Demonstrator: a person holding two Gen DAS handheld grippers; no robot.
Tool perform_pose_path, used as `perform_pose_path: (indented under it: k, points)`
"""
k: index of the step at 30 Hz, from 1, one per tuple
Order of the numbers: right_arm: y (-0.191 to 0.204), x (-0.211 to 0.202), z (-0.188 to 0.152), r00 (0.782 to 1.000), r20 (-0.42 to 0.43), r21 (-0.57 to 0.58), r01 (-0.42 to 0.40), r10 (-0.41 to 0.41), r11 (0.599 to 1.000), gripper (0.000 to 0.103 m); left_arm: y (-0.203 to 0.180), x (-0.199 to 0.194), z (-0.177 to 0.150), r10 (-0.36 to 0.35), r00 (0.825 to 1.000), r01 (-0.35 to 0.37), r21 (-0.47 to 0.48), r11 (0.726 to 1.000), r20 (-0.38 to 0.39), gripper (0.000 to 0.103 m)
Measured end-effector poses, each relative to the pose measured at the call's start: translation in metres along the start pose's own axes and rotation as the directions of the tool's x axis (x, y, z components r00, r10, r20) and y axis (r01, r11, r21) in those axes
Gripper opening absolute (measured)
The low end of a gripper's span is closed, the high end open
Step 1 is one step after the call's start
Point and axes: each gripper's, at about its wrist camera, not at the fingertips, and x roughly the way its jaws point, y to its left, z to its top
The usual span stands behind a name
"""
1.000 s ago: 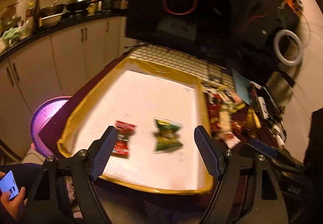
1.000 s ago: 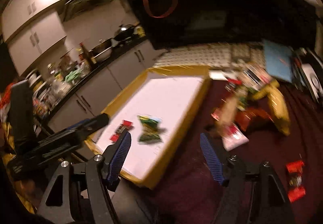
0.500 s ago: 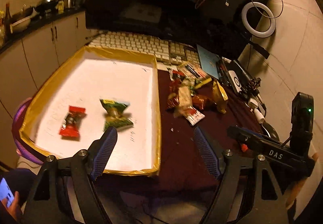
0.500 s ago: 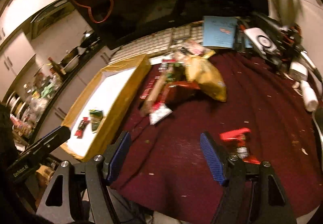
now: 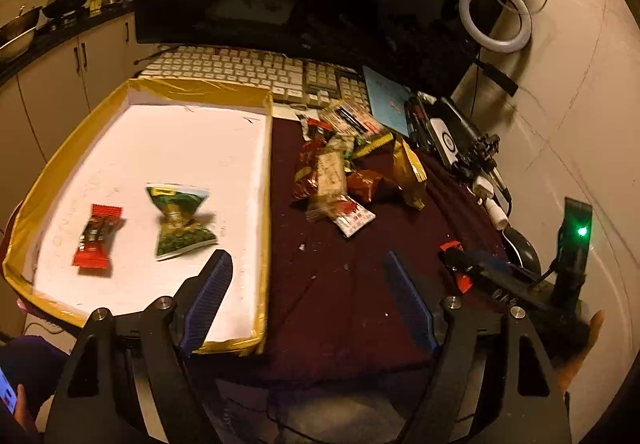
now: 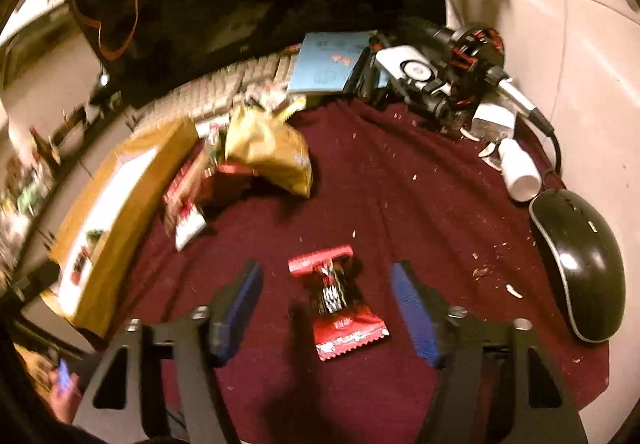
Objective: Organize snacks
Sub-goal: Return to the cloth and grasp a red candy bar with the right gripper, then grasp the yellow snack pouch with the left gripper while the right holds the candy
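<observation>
Red snack packet (image 6: 335,300) lay between the right gripper's (image 6: 326,304) spread jaws, untouched. It looked light, crinkly and slippery; its pinched middle seemed the best hold.

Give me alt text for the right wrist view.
The open right gripper hovers over a red snack packet lying between its fingers on a maroon cloth. A snack pile lies farther back and a black mouse to the right.

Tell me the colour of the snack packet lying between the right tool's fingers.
Red, with a black-and-white middle section: the snack packet shows best in the right wrist view.
</observation>
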Motion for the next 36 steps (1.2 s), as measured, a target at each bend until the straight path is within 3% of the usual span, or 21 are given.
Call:
perform_pose_path:
  k: [1,3,4,7,15,26,33,36]
  points:
    - [0.003,0.002,-0.003,1.0,0.005,-0.017,0.012,-0.012,1.0,0.055,-0.003,0.002,0.0,0.002,1.0,-0.002,0.009,1.0,-0.003,0.079]
    - [0.011,0.005,-0.006,0.997,0.026,-0.058,0.078,-0.077,0.995,0.039,-0.005,0.005,-0.001,0.005,1.0,-0.005,0.019,1.0,-0.008,0.079]
    - [0.016,0.007,-0.008,0.992,0.031,-0.088,0.122,-0.12,0.989,0.025,-0.005,0.007,-0.002,0.004,1.0,-0.003,0.018,1.0,-0.011,0.079]
    - [0.027,0.009,-0.011,0.987,0.043,-0.133,0.162,-0.158,0.978,0.025,-0.004,0.011,-0.004,-0.009,1.0,0.009,0.01,1.0,-0.025,0.079]
    - [0.041,0.001,-0.003,0.998,0.057,-0.091,0.027,-0.022,0.996,0.025,0.006,0.013,-0.005,-0.017,0.999,0.016,-0.007,1.0,-0.03,0.079]
    - [0.033,-0.001,0.01,0.995,0.082,-0.019,-0.06,0.062,0.998,0.025,0.009,0.02,-0.004,-0.036,0.998,0.035,-0.019,0.999,-0.054,0.079]
    - [0.024,0.002,0.038,0.982,0.151,0.005,-0.111,0.109,0.994,0.025,0.016,0.029,0.012,-0.126,0.987,0.119,-0.073,0.99,-0.099,0.079]
    - [0.015,0.013,0.049,0.983,0.148,0.045,-0.115,0.108,0.992,0.025,0.009,0.043,0.024,-0.087,0.988,0.08,-0.059,0.995,-0.125,0.079]
